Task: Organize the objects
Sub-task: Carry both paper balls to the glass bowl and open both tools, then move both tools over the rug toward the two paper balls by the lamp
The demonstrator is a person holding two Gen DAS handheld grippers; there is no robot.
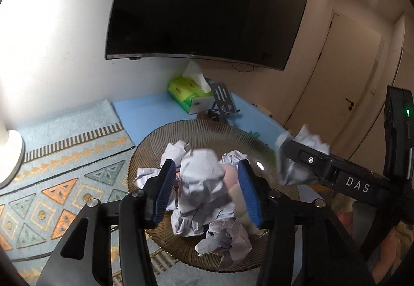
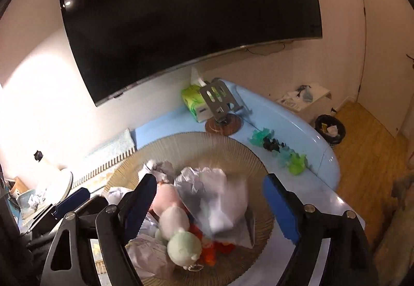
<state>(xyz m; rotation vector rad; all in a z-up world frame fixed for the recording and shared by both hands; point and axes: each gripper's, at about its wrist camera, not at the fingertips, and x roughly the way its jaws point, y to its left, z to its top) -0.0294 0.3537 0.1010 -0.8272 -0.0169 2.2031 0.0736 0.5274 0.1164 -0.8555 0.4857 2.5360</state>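
Crumpled paper [image 1: 201, 182] crowds the ribbed plate [image 1: 207, 130]; blue tabletop [image 2: 271, 128] behind lies free

A large dark wall-mounted television screen [image 1: 204, 6] hangs above the pale blue surface [image 2: 271, 115]. A white lamp base [image 1: 10, 156] stands on a patterned blue-and-orange woven mat [image 1: 64, 169]. A black wastebasket [image 2: 330, 129] sits on the wooden floor [image 2: 362, 146].

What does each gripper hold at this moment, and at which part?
Nothing is held. The jaws of the left gripper and the right gripper stand open, clear of the crumpled paper between them, above the ribbed plate.
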